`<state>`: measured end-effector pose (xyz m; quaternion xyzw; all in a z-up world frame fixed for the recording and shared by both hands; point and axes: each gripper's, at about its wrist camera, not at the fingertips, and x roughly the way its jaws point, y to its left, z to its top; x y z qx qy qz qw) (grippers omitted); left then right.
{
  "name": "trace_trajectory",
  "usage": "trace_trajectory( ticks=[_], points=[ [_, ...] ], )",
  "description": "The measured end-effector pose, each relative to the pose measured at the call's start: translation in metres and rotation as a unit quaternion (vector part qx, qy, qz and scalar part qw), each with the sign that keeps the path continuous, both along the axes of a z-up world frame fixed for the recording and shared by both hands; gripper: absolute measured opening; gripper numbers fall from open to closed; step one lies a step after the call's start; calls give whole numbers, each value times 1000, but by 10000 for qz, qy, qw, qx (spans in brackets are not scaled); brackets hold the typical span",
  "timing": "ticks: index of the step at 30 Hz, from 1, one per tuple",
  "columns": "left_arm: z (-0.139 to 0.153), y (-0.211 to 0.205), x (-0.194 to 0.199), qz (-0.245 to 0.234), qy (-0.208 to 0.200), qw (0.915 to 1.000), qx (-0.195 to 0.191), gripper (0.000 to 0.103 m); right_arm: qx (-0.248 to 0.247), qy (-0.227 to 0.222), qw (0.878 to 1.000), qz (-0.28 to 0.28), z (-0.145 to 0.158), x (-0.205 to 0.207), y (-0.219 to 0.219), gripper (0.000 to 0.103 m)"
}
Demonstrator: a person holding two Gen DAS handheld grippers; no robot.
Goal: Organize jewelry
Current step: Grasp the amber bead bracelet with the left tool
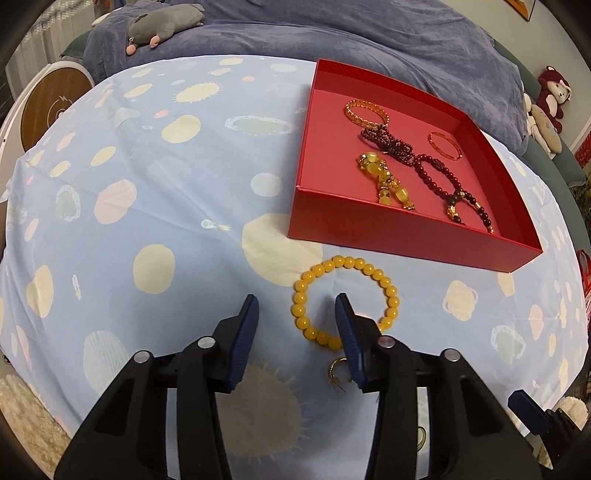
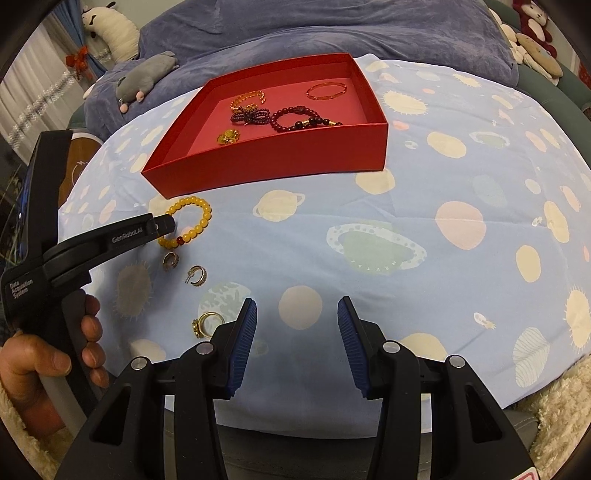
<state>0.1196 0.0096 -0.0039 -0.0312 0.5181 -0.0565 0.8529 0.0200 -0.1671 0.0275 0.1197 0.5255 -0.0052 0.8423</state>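
A yellow bead bracelet [image 1: 373, 272] lies on the blue patterned cloth in front of the red box [image 1: 406, 236]. My left gripper [image 1: 297, 308] is open, its right finger inside the bracelet's loop and its left finger outside, so the bracelet's left side lies between them. The bracelet [image 2: 201, 212] and left gripper [image 2: 162, 225] also show in the right wrist view. The red box [image 2: 280, 162] holds several bracelets. Two hoop earrings [image 2: 171, 260] [image 2: 196, 275] and a gold ring [image 2: 207, 323] lie on the cloth. My right gripper [image 2: 297, 314] is open and empty over the cloth.
The cloth [image 2: 406, 229] covers a rounded table. A blue blanket [image 1: 332, 37] with a grey plush toy [image 1: 162, 26] lies behind. Plush toys [image 1: 550, 110] sit at the far right. A fluffy cream rug [image 2: 554, 406] is below the table edge.
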Motion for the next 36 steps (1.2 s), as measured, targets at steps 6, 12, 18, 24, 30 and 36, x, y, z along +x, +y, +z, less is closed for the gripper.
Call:
trace_trajectory(
  ticks=[6, 12, 18, 24, 30, 36],
  points=[
    [-1, -5, 1, -102, -121, 9996, 225, 10, -10, 65, 9999, 111, -4, 3, 8, 45],
    [0, -1, -14, -165, -71, 9997, 182, 7, -28, 66, 9998, 166, -4, 3, 10, 45],
    [2, 4, -40, -206, 1, 9997, 141, 7, -24, 54, 9997, 256, -3, -1, 16, 45],
    [2, 15, -54, -128, 71, 9998, 96, 7, 17, -17, 9989, 465, 0, -3, 28, 45],
    [1, 20, -60, -108, 83, 9999, 67, 7, 73, 42, 9971, 750, -4, -4, 46, 45],
    [0, 20, -63, -124, 31, 9999, 71, 7, 102, 106, 9958, 901, -10, -1, 60, 45]
  ],
)
